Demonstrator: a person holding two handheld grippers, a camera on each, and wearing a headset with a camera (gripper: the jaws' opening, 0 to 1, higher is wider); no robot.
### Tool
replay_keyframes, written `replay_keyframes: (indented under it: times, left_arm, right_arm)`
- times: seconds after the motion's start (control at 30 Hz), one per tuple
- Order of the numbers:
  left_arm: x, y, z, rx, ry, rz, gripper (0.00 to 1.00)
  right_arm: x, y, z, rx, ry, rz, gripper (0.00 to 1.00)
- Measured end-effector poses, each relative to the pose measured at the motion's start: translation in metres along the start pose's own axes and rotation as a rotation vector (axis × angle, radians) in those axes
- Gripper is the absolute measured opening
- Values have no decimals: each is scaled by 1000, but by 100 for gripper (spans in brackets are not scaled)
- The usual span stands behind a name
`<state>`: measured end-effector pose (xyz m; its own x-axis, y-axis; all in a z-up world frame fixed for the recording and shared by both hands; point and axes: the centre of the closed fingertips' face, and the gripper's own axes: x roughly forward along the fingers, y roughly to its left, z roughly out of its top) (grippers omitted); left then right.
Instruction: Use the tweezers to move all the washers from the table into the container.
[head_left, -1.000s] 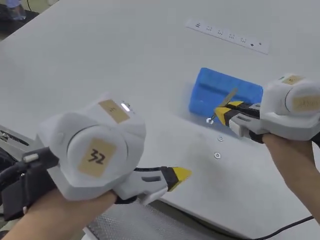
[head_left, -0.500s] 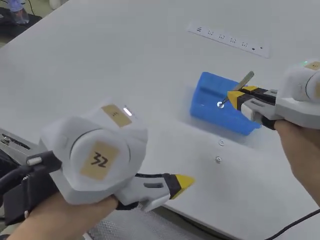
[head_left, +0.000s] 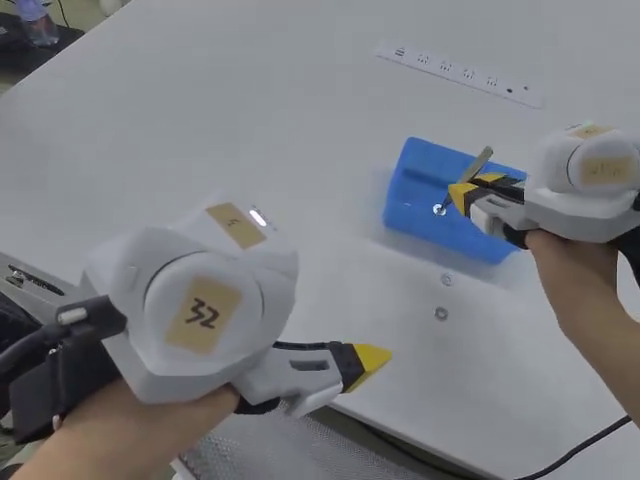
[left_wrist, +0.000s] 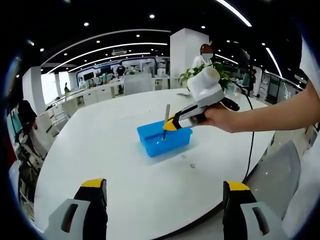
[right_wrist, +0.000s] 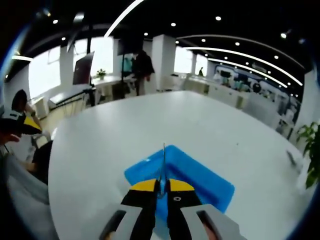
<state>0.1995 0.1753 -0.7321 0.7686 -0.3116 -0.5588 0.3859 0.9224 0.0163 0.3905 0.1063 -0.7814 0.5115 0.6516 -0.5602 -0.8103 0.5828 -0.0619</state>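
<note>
The blue container (head_left: 425, 195) sits on the white table, right of centre. My right gripper (head_left: 468, 196) is shut on the metal tweezers (head_left: 472, 170), whose tips point down into the container with a small washer (head_left: 440, 209) at them. In the right gripper view the tweezers (right_wrist: 163, 160) run forward from the closed jaws (right_wrist: 160, 186) over the container (right_wrist: 200, 182). Two loose washers (head_left: 446, 280) (head_left: 441, 314) lie on the table just in front of the container. My left gripper (head_left: 362, 357) hovers at the near table edge, open and holding nothing (left_wrist: 164, 186).
A white power strip (head_left: 460, 75) lies beyond the container. A black cable (head_left: 560, 455) trails off the near right table edge. In the left gripper view a person's hand holds the right gripper (left_wrist: 202, 102) above the container (left_wrist: 164, 141).
The right gripper has lifted the tweezers and washer from the table in front of the container to over its inside. The left gripper has barely shifted.
</note>
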Motion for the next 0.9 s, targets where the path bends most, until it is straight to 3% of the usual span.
replay_keyframes:
  times: [0.33,0.57,0.9]
  left_arm:
    - [0,0,-1,6,5,4,99]
    - [0,-1,-1,9,9,1,99]
    - [1,-2,0,16,10,-2,98]
  right_arm:
    - [15,-2,-17,-12,49,-1,3]
    - [17,-2,-24,-11,75,0,3]
    - [18,-4,-24,9,42,-6,3]
